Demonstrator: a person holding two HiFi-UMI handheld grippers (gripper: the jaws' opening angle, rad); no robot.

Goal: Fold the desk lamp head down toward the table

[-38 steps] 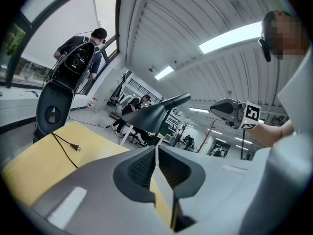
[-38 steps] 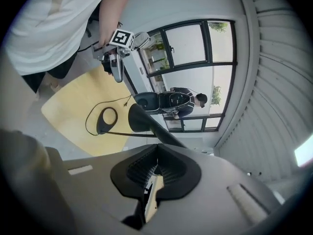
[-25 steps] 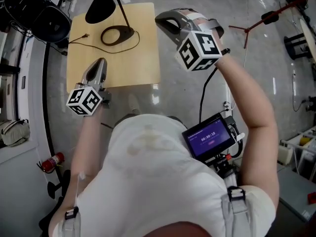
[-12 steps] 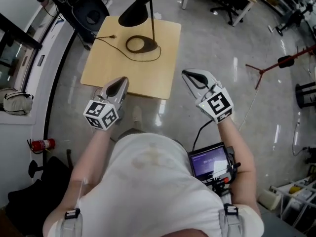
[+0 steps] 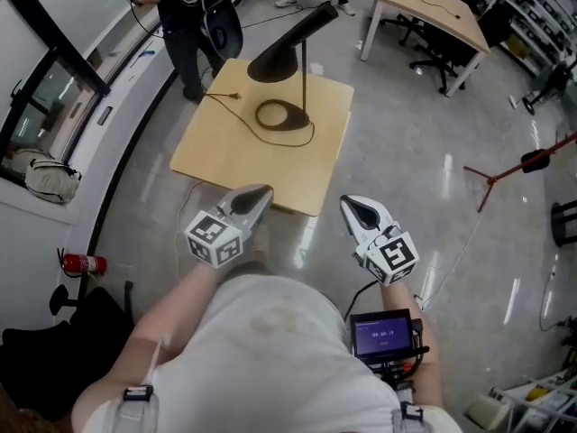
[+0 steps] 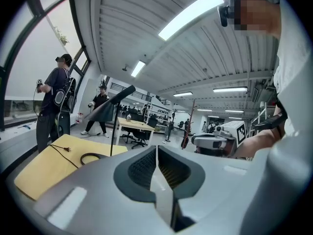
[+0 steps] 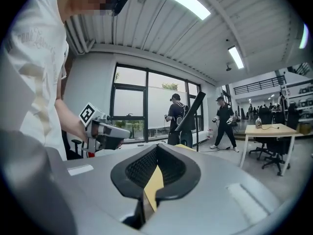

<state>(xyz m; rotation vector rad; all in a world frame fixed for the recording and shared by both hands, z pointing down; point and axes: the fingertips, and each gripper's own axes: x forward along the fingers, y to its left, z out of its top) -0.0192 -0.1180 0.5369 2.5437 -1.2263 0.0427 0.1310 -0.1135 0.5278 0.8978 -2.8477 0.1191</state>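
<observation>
A black desk lamp stands on the small light wooden table (image 5: pixel 236 156). Its ring base (image 5: pixel 282 115) is near the far side, and a thin stem (image 5: pixel 304 78) carries the cone-shaped head (image 5: pixel 290 50), which slants down to the left. My left gripper (image 5: pixel 263 190) hangs just short of the table's near edge, shut and holding nothing. My right gripper (image 5: pixel 348 202) is over the floor right of that edge, also shut and holding nothing. The left gripper view shows the shut left gripper (image 6: pixel 156 153) with the lamp head (image 6: pixel 108 106) well beyond it. The right gripper view shows the shut right gripper (image 7: pixel 155 153).
The lamp's cord with its plug (image 5: pixel 231 96) lies on the table. People stand beyond the table (image 5: pixel 185 7). Another desk with chairs (image 5: pixel 433 12) is at the back right. A red stand (image 5: pixel 527 162) is at the right, and a fire extinguisher (image 5: pixel 81 263) is on the floor at the left.
Both grippers have drawn back from the table toward my body. The right one has sunk from lamp height and rolled over. The lamp stands as before.
</observation>
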